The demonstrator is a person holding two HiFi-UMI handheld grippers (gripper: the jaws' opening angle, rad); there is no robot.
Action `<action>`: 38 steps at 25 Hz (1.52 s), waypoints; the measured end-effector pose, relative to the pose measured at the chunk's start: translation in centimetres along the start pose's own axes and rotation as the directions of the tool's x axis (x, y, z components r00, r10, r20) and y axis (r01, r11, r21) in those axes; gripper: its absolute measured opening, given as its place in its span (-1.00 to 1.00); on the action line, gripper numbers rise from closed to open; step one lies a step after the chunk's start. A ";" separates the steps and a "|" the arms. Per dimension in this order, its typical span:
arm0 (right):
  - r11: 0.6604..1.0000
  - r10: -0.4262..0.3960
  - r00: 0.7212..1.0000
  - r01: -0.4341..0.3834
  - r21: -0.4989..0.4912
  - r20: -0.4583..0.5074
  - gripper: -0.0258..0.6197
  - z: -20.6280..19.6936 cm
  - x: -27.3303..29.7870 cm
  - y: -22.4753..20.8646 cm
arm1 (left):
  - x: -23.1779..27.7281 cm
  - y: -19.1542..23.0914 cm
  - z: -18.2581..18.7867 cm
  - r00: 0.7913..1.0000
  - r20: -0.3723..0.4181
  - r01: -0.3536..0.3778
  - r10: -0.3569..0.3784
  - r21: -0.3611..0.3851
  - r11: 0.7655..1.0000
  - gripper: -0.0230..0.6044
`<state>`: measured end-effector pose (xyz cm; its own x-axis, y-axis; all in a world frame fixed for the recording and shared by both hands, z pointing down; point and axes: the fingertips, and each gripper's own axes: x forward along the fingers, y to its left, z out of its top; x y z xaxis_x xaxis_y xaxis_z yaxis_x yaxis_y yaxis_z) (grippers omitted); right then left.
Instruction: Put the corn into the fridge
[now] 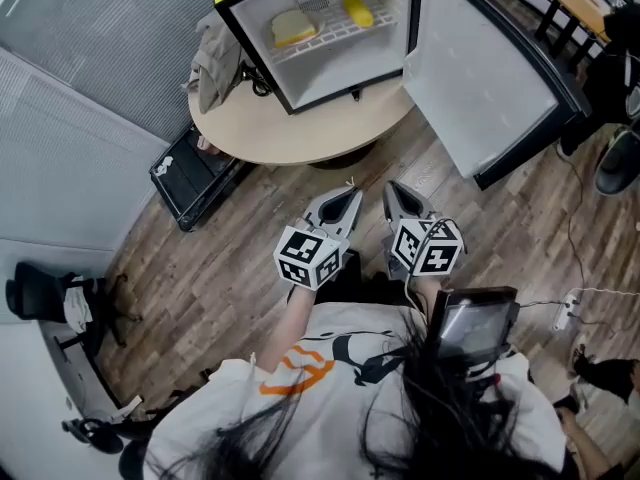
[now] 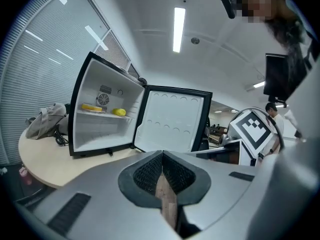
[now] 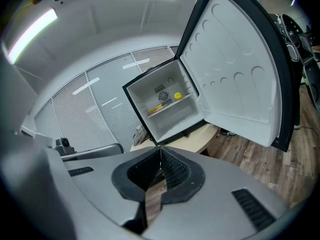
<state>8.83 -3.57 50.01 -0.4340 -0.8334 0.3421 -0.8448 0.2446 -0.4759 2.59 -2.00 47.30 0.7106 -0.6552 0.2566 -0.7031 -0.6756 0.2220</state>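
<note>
My head camera looks steeply down from above; the open fridge [image 1: 330,63] on the round table [image 1: 290,133] is at the far side. The cameras on the left gripper [image 1: 348,193] and right gripper [image 1: 393,190] face forward along their jaws, well apart from this fridge, which all three views share.

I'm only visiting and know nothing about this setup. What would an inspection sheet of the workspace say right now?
Surface: round table, pale top, carries the fridge.
Job's things: fridge with its door open; yellow corn on its shelf, beside a pale flat item.
Clutter: grey cloth on the table, left of the fridge.
Grippers: left gripper and right gripper both shut, empty, over the floor short of the table.
Cables: black cable on the table; cable and power strip on the floor.
Surroundings: wood floor; black case beside the table.
</note>
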 end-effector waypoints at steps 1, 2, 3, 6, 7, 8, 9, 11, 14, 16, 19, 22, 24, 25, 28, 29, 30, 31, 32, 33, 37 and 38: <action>1.000 0.003 1.000 -0.003 -0.001 0.002 -0.87 -0.1 -0.3 0.2 | -0.2 -0.3 -0.1 1.000 -0.002 0.000 0.000 0.004 1.000 -0.89; 1.000 0.005 1.000 -0.005 -0.002 0.006 -0.87 -0.1 -0.6 0.3 | -0.4 -0.6 -0.1 1.000 -0.003 0.002 -0.002 0.007 1.000 -0.89; 1.000 0.007 1.000 -0.007 -0.004 0.009 -0.87 -0.1 -0.8 0.5 | -0.6 -0.8 -0.2 1.000 -0.004 0.005 -0.004 0.011 1.000 -0.89; 1.000 0.009 1.000 -0.009 -0.012 0.018 -0.87 -0.1 -1.3 1.0 | -0.9 -1.2 -0.2 1.000 -0.002 0.012 -0.012 0.014 1.000 -0.89; 1.000 0.009 1.000 -0.009 -0.016 0.019 -0.87 -0.1 -1.4 1.3 | -1.0 -1.3 -0.2 1.000 -0.001 0.014 -0.014 0.016 1.000 -0.89; 1.000 0.009 1.000 -0.009 -0.021 0.021 -0.87 -0.1 -1.6 1.5 | -1.1 -1.3 -0.1 1.000 0.000 0.015 -0.015 0.020 1.000 -0.89; 1.000 0.009 1.000 -0.008 -0.027 0.024 -0.87 0.0 -1.6 1.8 | -1.3 -1.3 0.0 1.000 0.001 0.018 -0.018 0.025 1.000 -0.89; 0.999 0.004 1.000 -0.003 -0.044 0.030 -0.87 0.1 -1.7 2.3 | -1.7 -1.4 0.2 1.000 0.005 0.025 -0.025 0.036 0.999 -0.89; 0.997 -0.007 0.999 0.010 -0.074 0.050 -0.87 0.7 -1.7 3.1 | -2.6 -1.3 0.6 0.999 0.014 0.038 -0.038 0.046 0.998 -0.89; 0.995 -0.011 0.997 0.018 -0.093 0.074 -0.87 1.1 -1.8 3.8 | -3.4 -1.1 0.8 0.999 0.019 0.044 -0.045 0.050 0.998 -0.89; 0.990 -0.020 0.994 0.035 -0.138 0.111 -0.87 1.8 -1.9 5.1 | -4.6 -0.7 1.0 0.998 0.029 0.051 -0.053 0.054 0.997 -0.89; 0.980 -0.043 0.990 0.068 -0.186 0.136 -0.87 2.2 -2.0 6.3 | -5.8 -0.1 1.1 0.997 0.038 0.058 -0.060 0.051 0.997 -0.89; 0.976 -0.055 0.988 0.085 -0.200 0.147 -0.87 2.3 -2.1 6.9 | -6.5 0.1 1.1 0.997 0.042 0.064 -0.066 0.049 0.997 -0.89; 0.975 -0.059 0.987 0.089 -0.202 0.151 -0.87 2.4 -2.1 7.2 | -6.7 0.2 1.2 0.997 0.044 0.068 -0.070 0.048 0.997 -0.89; 0.973 -0.069 0.985 0.101 -0.206 0.159 -0.87 2.3 -2.2 8.1 | -7.7 0.4 1.3 0.995 0.050 0.080 -0.082 0.045 0.996 -0.89; 0.972 -0.073 0.984 0.106 -0.208 0.160 -0.87 2.3 -2.2 8.4 | -7.9 0.5 1.3 0.995 0.053 0.083 -0.085 0.044 0.996 -0.89; 0.971 -0.076 0.984 0.109 -0.210 0.159 -0.87 2.2 -2.2 8.6 | -8.2 0.6 1.4 0.995 0.057 0.085 -0.088 0.044 0.995 -0.89; 0.971 -0.080 0.984 0.112 -0.212 0.157 -0.87 2.0 -2.2 8.8 | -8.4 0.7 1.5 0.994 0.061 0.087 -0.090 0.045 0.995 -0.89; 0.970 -0.083 0.985 0.115 -0.214 0.155 -0.87 1.9 -2.1 8.9 | -8.6 0.8 1.6 0.994 0.064 0.088 -0.090 0.045 0.995 -0.89; 0.969 -0.085 0.985 0.117 -0.216 0.152 -0.87 1.8 -2.1 9.1 | -8.7 0.9 1.7 0.994 0.068 0.088 -0.091 0.046 0.995 -0.89; 0.967 -0.091 0.985 0.123 -0.222 0.148 -0.87 1.4 -1.9 9.4 | -9.2 1.3 1.9 0.993 0.080 0.086 -0.090 0.045 0.995 -0.89; 0.967 -0.092 0.985 0.124 -0.223 0.147 -0.87 1.4 -1.9 9.4 | -9.3 1.3 2.0 0.993 0.082 0.087 -0.090 0.045 0.995 -0.89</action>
<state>2.10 -0.34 43.77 -0.3033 -0.9162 0.2619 -0.9405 0.2436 -0.2370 -4.86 2.52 43.37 0.7710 -0.6171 0.1575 -0.6368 -0.7443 0.2010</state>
